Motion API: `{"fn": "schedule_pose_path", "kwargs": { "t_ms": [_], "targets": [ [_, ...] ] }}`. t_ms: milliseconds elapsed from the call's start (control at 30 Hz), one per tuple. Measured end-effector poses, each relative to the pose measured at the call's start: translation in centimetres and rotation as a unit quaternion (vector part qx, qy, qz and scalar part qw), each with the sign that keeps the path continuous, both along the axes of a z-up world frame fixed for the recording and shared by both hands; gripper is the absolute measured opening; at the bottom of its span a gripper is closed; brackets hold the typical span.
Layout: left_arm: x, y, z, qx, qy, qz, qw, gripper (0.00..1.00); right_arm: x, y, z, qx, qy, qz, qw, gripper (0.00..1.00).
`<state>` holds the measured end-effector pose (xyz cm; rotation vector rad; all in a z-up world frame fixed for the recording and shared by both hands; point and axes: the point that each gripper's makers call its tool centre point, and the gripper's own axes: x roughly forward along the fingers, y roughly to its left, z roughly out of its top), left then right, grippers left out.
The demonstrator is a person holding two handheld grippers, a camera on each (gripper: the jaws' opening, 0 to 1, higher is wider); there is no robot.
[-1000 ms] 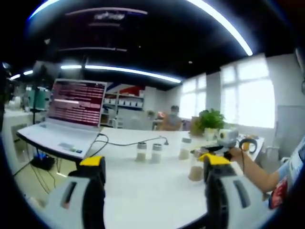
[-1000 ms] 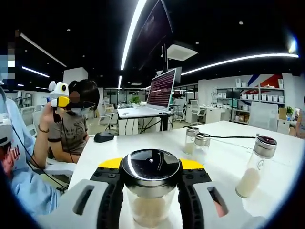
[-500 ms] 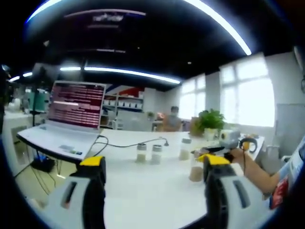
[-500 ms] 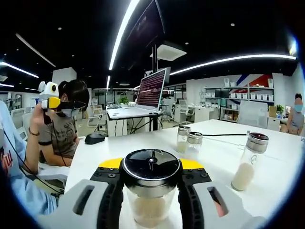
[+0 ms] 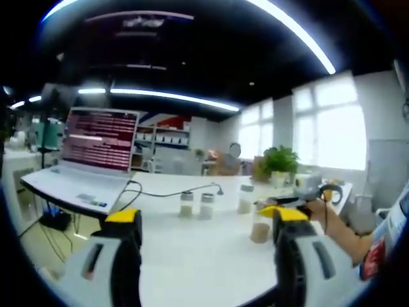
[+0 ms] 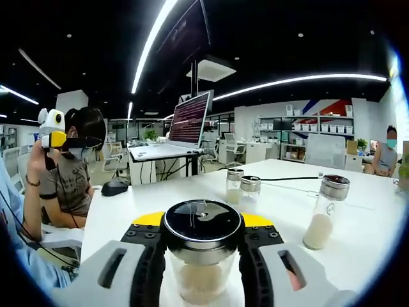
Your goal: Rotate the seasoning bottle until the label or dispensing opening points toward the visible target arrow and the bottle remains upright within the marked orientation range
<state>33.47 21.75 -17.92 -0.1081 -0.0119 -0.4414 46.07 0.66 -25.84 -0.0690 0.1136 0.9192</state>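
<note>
right gripper view showed the white table under everything; on it, upright between the jaws of the right gripper, stood the clear glass seasoning bottle with a black round lid, pinched at both sides, long axis vertical. no arrow was visible. left gripper, jaws spread and holding nothing, hovered well apart.

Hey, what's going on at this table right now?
A person holds a gripper in each hand. The right gripper is shut on a seasoning bottle part full of pale powder, upright on the white table. The left gripper is open, holding nothing, raised off to the side. Three more bottles and a laptop sit farther back.
</note>
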Motion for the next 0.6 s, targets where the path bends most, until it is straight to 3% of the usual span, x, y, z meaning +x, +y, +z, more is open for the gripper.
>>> {"fn": "schedule_pose_path", "kwargs": {
  "t_ms": [500, 600],
  "targets": [
    [0.03, -0.25, -0.26, 0.004, -0.002, -0.006, 1.0000, 0.89, 0.35, -0.28, -0.04, 0.002, 0.002, -0.061, 0.9981, 0.43],
    [0.47, 0.35, -0.56, -0.009, 0.011, 0.008, 0.9999, 0.99, 0.45, -0.33, -0.03, 0.002, 0.002, -0.070, 0.9975, 0.43]
  ]
}}
